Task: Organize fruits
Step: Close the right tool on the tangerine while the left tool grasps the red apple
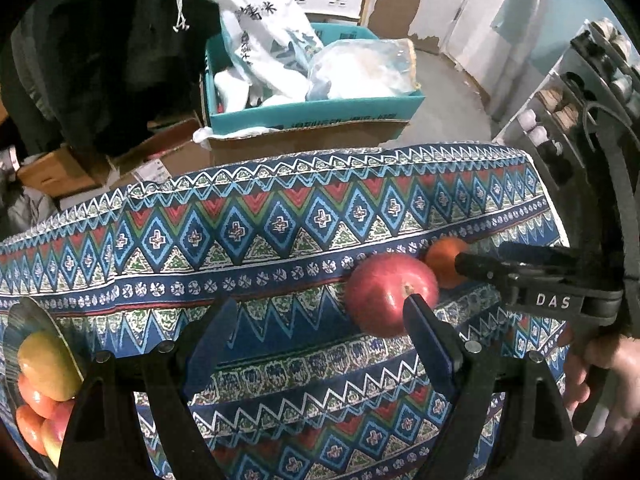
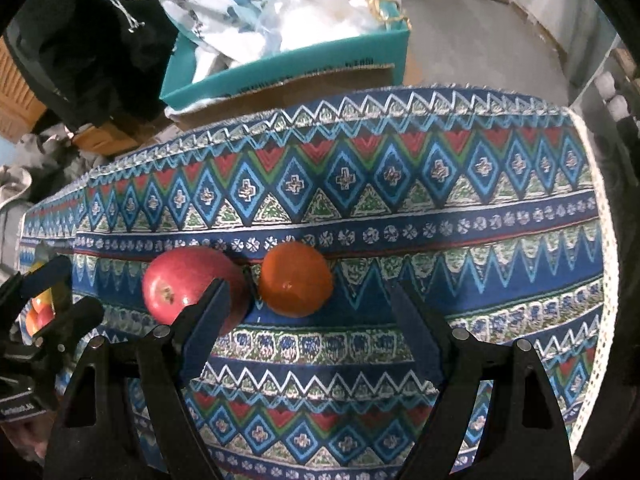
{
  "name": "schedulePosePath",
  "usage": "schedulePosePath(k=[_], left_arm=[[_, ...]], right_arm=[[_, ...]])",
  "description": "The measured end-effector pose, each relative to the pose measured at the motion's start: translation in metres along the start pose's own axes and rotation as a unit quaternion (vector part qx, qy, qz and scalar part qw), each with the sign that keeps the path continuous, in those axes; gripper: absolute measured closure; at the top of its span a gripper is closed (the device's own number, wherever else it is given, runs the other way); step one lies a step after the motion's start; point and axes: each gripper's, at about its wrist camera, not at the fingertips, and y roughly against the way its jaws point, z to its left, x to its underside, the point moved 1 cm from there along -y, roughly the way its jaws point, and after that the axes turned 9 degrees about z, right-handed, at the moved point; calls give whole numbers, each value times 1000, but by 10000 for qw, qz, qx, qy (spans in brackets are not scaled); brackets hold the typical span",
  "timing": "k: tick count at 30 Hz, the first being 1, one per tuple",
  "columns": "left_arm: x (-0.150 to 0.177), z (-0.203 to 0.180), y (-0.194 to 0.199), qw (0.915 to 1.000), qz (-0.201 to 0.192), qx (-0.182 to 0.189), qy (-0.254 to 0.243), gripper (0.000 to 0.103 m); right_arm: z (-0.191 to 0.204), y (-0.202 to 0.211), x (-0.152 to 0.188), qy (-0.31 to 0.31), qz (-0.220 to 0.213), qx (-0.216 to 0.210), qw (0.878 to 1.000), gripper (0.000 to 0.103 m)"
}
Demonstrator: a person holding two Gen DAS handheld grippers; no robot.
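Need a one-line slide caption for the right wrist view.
Open right gripper hovers over a patterned tablecloth, facing an orange beside a red apple.

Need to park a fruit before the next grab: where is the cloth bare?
Bare cloth lies right of the orange, out to the table's right edge, and along the far diamond band. Also between the apple and the fruit plate. Crowded: the apple and orange sit close together; the plate is piled.

A red apple sits at nine o'clock of a plain orange on a tablecloth banded in blue, red, green and white zigzags and diamonds. At twelve o'clock, a teal box.
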Motion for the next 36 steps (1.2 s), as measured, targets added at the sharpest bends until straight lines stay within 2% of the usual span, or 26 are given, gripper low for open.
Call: schedulePosePath(k=[7,10,13,17,23,29,36], left_arm=[[-6,6,-9,9999,46,53,100,17],[-7,8,-10,9998,30,96,168,17],[-7,7,-9,9997,24,172,195,17],[-6,3,-10,9995,40,265,177,17],[-5,-13,-16,9989,114,434,134,17],[-4,-37,-29,9989,262,377,-134,17],[-5,-50,-47,9988,361,208,-254,17]], right_arm=[[1,-19,-7,-63,138,-155,9998,21],[3,-25,-8,-56,188,-197,9996,26],[3,-32,-7,-112,285,-252,9992,34],[5,-33,-4,-88,300,-303,9991,53],[4,-22,4,-38,123,-153,9998,55],[-20,1,10,-234,-151,49,9996,57],[-46,15,17,-523,-285,17,9982,57]])
